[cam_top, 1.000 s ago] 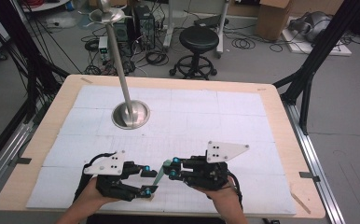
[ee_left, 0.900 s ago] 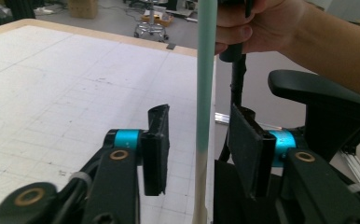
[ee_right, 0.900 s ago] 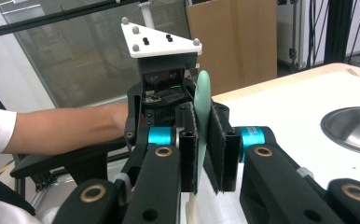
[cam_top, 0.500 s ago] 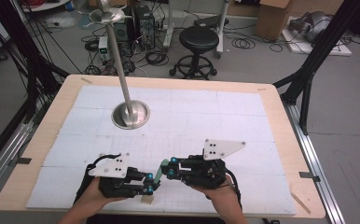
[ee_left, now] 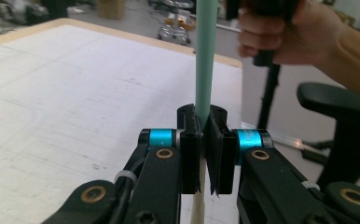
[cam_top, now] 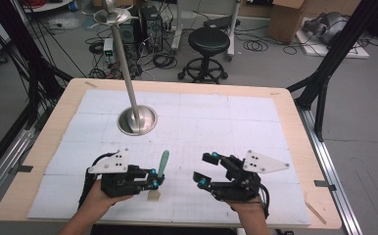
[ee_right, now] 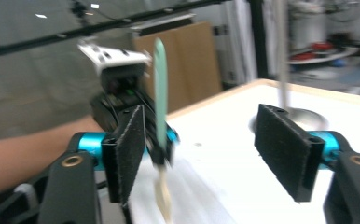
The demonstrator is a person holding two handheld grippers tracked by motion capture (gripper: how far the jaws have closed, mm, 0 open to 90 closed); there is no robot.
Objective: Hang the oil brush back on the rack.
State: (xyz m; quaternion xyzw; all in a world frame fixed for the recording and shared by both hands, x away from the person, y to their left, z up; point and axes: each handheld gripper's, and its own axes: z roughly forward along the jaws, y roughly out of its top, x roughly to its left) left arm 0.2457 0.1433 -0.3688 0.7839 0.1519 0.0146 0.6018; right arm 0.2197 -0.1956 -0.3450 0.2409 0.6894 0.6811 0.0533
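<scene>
Close to the near edge of the worktop (cam_top: 295, 127), the left gripper (cam_top: 153, 182) now has the mint-handled brush (cam_top: 163, 164) to itself, jaws clamped on the shaft, pale tip touching or just above the mat. A second ago both grippers met around it; now the right gripper (cam_top: 205, 170) sits apart from the brush, jaws wide and empty. That reads as a handover completed, right to left. Beyond the brush stands the metal stand (cam_top: 137, 119), its pole rising from a round base, possibly the brush's destination.
</scene>
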